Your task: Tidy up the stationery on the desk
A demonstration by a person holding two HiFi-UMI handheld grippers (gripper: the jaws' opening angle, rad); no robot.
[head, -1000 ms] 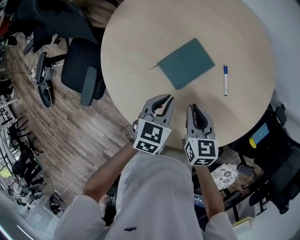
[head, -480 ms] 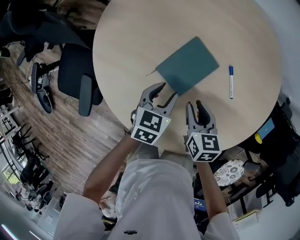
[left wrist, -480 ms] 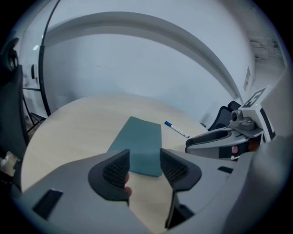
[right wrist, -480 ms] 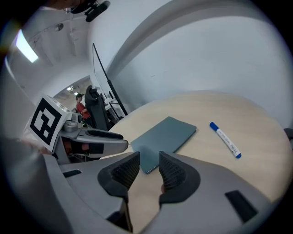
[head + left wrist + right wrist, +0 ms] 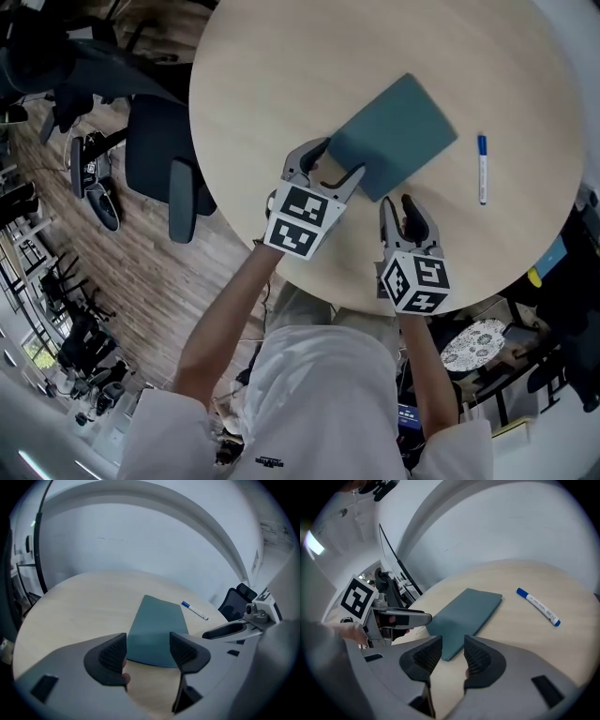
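Observation:
A teal notebook (image 5: 398, 131) lies closed on the round wooden table (image 5: 272, 75), with a blue-capped white pen (image 5: 482, 169) to its right. My left gripper (image 5: 333, 164) has just been opening its jaws. They stand wide at the notebook's near left corner without pressing on it; in the left gripper view the notebook (image 5: 157, 627) shows just beyond the tips (image 5: 147, 651). My right gripper (image 5: 400, 208) has also just been opening and is empty, just short of the notebook's near edge. The right gripper view shows the notebook (image 5: 466, 616), the pen (image 5: 537, 606) and the left gripper (image 5: 401, 618).
The table's near edge runs under both hands. A dark office chair (image 5: 164, 150) stands on the wooden floor at the left. Dark bags and clutter (image 5: 525, 328) sit below the table's right edge.
Both grippers went from shut to open and moved forward over the table towards the notebook. The left one now stands at its corner.

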